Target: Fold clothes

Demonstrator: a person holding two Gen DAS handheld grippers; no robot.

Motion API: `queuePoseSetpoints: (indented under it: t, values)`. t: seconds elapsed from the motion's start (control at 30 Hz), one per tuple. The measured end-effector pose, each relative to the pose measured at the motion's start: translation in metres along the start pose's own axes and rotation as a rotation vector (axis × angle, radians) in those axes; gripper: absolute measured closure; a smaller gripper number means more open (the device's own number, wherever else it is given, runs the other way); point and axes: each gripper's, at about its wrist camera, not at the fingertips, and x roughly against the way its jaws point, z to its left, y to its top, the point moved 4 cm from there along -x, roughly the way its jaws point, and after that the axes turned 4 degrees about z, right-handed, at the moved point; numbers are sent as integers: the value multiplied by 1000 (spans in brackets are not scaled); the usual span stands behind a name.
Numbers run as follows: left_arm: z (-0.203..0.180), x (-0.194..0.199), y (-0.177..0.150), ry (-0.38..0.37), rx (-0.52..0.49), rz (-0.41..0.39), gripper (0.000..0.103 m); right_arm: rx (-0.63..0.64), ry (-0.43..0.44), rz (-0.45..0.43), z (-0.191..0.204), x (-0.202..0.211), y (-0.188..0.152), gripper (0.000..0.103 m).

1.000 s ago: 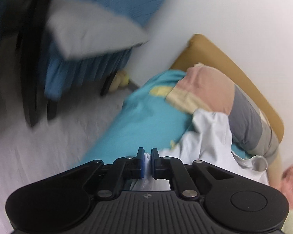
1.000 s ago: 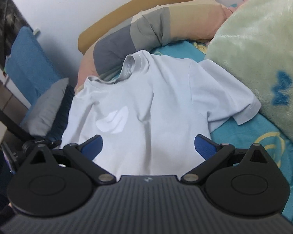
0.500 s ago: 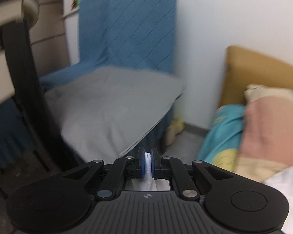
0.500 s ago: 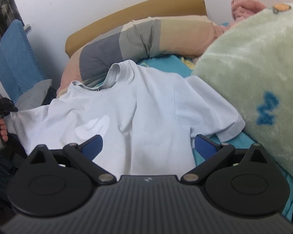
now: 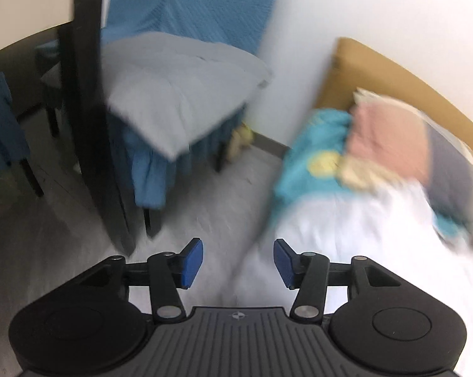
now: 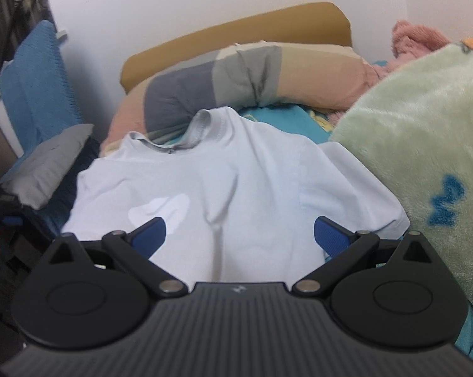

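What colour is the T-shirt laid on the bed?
Very pale blue T-shirt, with a whitish chest logo; clearest in the right wrist view.

Each camera sits just behind its own gripper and looks forward along the two blue-padded fingers. The left wrist view rides over the left gripper at the bed's edge, facing down and outward across the floor toward a chair with a grey cushion, the bed only along its right side (this view is motion-blurred). The right wrist view sits low and close over the pale T-shirt, above the right gripper, facing up the bed toward the striped pillow and brown headboard. Both views share the T-shirt, pillow, headboard, teal sheet and cushion.
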Motion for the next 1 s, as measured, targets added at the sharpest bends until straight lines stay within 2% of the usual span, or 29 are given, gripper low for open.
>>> queuePoseSetpoints:
  t: [0.13, 0.27, 0.43, 0.53, 0.67, 0.73, 0.8, 0.83, 0.87, 0.9, 1.0]
  values:
    - [25, 66, -62, -43, -12, 59, 51, 22, 43, -38, 11, 27, 1, 1]
    - [47, 125, -111, -72, -47, 50, 51, 85, 41, -95, 16, 65, -2, 1]
    - [57, 180, -180, -193, -51, 113, 53, 74, 25, -109, 5, 105, -14, 1]
    - [44, 186, -227, -237, -141, 192, 52, 62, 3, -106, -4, 120, -19, 1]
    - [17, 189, -279, -255, -272, 234, 51, 59, -33, -116, -16, 136, -23, 1]
    - [10, 189, -295, -206, -316, 231, 51, 54, -44, -124, -20, 142, -23, 1]
    - [9, 185, -304, -120, -333, 211, 60, 30, -41, -120, -27, 146, -25, 1]
    - [13, 182, -304, -127, -301, 216, 64, 17, -38, -116, -29, 147, -27, 1]
    - [18, 180, -304, -135, -268, 220, 79, 4, -35, -112, -32, 148, -29, 1]
    - [22, 177, -304, -142, -236, 224, 98, -11, -32, -107, -34, 148, -31, 1]
    - [26, 180, -304, -195, -220, 222, 102, -50, -25, -92, -40, 146, -35, 1]
